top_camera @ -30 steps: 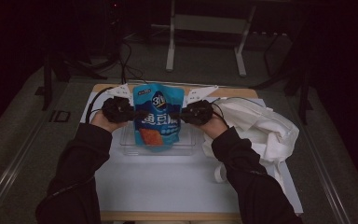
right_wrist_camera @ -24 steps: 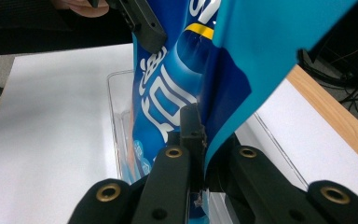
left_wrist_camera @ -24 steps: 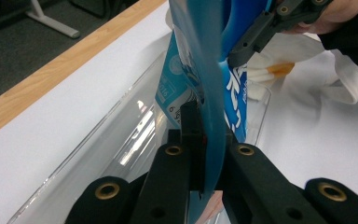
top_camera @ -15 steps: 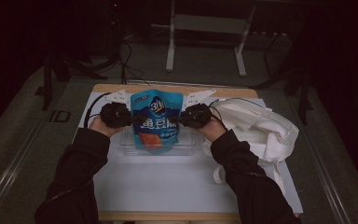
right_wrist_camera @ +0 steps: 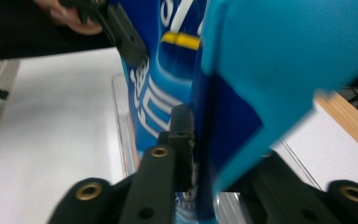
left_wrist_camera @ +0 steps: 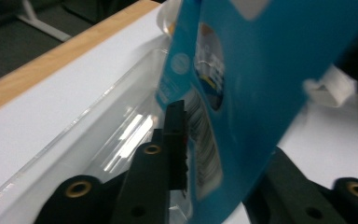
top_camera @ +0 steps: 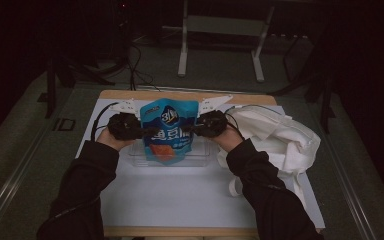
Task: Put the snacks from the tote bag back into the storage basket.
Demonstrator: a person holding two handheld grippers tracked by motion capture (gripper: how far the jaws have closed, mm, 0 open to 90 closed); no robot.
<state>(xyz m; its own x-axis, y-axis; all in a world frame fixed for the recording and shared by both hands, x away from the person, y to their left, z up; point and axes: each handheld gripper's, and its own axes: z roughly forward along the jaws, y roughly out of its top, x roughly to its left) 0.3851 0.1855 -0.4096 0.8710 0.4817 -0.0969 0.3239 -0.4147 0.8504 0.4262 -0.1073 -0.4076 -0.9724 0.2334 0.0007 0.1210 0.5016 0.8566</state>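
Observation:
A blue snack pouch (top_camera: 169,129) with white lettering and an orange patch stands upright over a clear plastic tray (top_camera: 202,159) at the table's far middle. My left gripper (top_camera: 145,132) is shut on the pouch's left edge, and my right gripper (top_camera: 189,129) is shut on its right edge. In the left gripper view the pouch (left_wrist_camera: 242,93) runs between the black jaws, with the tray wall (left_wrist_camera: 98,121) below. In the right gripper view the pouch (right_wrist_camera: 223,93) is clamped likewise, and the other gripper (right_wrist_camera: 121,32) shows beyond it.
A white cloth bag (top_camera: 280,140) lies crumpled on the right of the white table cover (top_camera: 180,200). The wooden table edge (top_camera: 180,95) runs along the far side. Dark floor, cables and a stand lie beyond.
Both grippers and the pouch have shifted slightly away from the person and lower, toward the tray. Both holds stay the same.

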